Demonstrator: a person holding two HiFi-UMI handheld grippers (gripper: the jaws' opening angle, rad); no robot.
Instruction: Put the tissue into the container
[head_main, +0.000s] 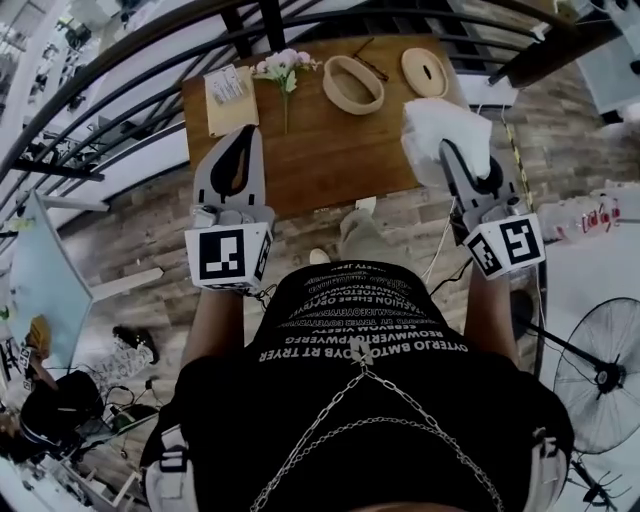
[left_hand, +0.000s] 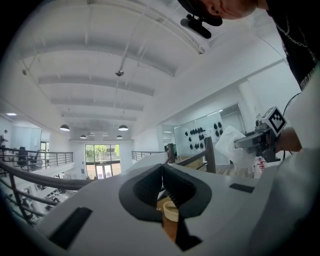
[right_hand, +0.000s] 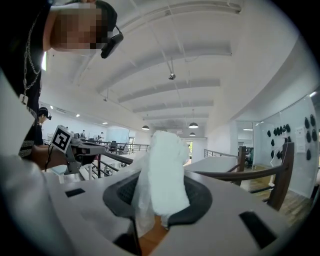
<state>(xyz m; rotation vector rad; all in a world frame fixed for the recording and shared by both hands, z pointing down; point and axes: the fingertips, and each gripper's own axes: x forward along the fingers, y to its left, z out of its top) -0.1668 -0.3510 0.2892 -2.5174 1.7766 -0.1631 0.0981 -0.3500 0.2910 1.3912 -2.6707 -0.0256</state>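
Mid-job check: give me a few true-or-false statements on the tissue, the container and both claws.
1. The right claw grips the tissue. True.
2. The tissue is already in the container. False: the container sits on the table without it; the tissue is in the claw.
3. The left claw holds the lid. False: its jaws are together on nothing; the lid lies on the table beside the container.
4. In the head view, flowers lie left of the container. True.
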